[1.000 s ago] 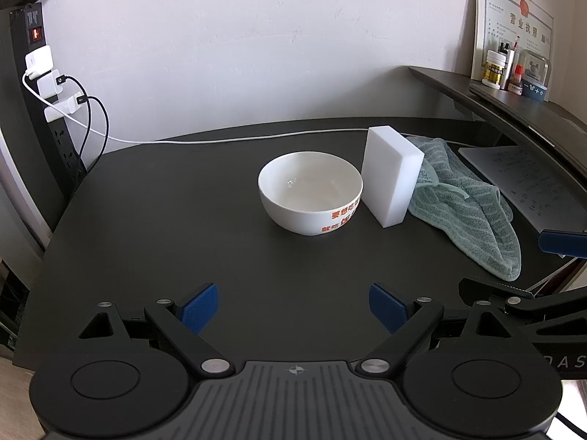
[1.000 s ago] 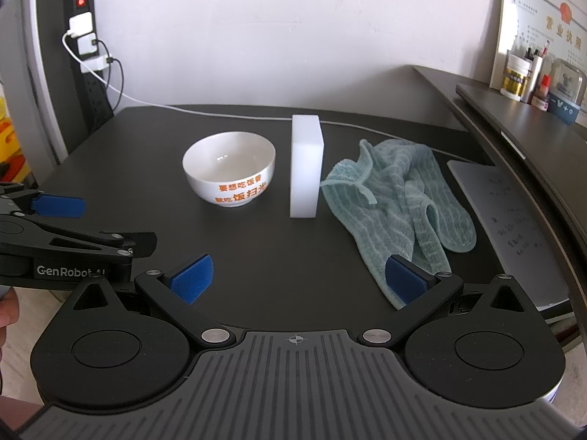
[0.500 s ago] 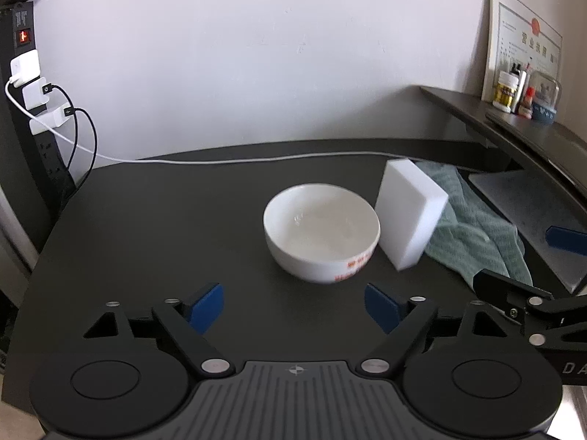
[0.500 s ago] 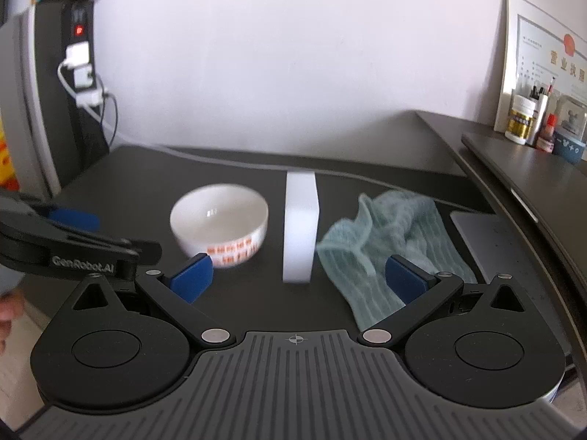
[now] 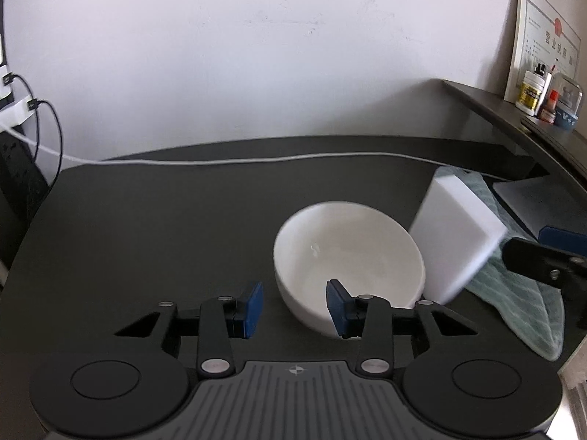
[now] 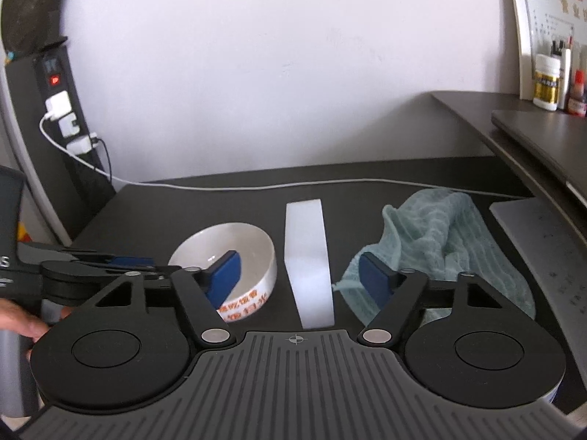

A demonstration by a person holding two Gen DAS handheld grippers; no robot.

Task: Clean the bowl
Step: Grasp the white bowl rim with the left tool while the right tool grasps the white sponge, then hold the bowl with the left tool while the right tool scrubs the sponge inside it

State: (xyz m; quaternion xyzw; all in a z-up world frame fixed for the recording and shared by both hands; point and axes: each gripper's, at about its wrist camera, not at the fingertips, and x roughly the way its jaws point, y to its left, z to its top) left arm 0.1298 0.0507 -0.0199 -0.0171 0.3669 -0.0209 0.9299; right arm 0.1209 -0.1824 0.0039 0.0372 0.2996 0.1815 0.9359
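Note:
A white bowl [image 5: 348, 256] with orange characters on its side [image 6: 234, 256] stands on the black table [image 5: 165, 227]. My left gripper [image 5: 294, 308] is open but narrowed, its pads on either side of the bowl's near left rim, one pad [image 5: 339, 308] over the inside. A white sponge block [image 6: 308, 256] stands on edge right of the bowl [image 5: 455, 242]. My right gripper [image 6: 299, 277] is open, its fingers flanking the sponge with gaps on both sides. Each gripper shows in the other's view: the left gripper [image 6: 110, 264] and the right gripper [image 5: 543, 260].
A crumpled teal cloth [image 6: 440, 234] lies right of the sponge, beside a grey printed sheet [image 6: 543, 242]. A white cable [image 5: 256, 159] runs along the table's back edge to a power strip [image 6: 62, 110]. A raised shelf [image 5: 513, 124] holds small bottles. A person's hand [image 6: 18, 322] is at lower left.
Both grippers have moved forward and down to the bowl and sponge. The left jaws have narrowed around the bowl's rim. The right fingers now flank the sponge.

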